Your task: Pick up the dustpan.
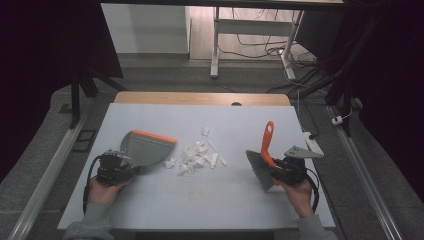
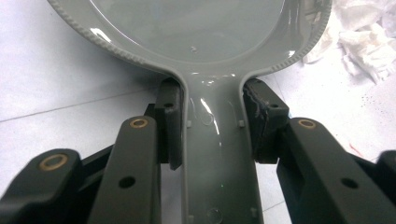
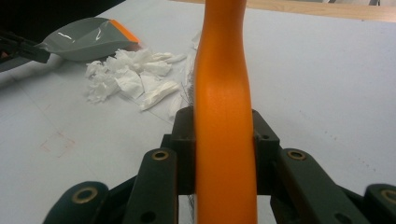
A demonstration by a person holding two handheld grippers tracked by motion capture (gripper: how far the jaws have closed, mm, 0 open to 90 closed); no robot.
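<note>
A grey dustpan (image 1: 145, 147) with an orange lip lies on the white table, its mouth toward a heap of torn white paper scraps (image 1: 196, 156). My left gripper (image 1: 125, 169) is shut on the dustpan's handle (image 2: 215, 140), a pad pressed to each side. My right gripper (image 1: 280, 170) is shut on the orange handle (image 3: 223, 116) of a hand brush (image 1: 260, 169), whose grey bristles point left toward the scraps. In the right gripper view the scraps (image 3: 133, 79) lie ahead at the left, with the dustpan (image 3: 86, 39) behind them.
The white table top (image 1: 200, 200) ends at a wooden strip (image 1: 200, 98) at the far side. Desk legs and cables (image 1: 260, 45) sit on the floor beyond. Rails run along both sides of the table.
</note>
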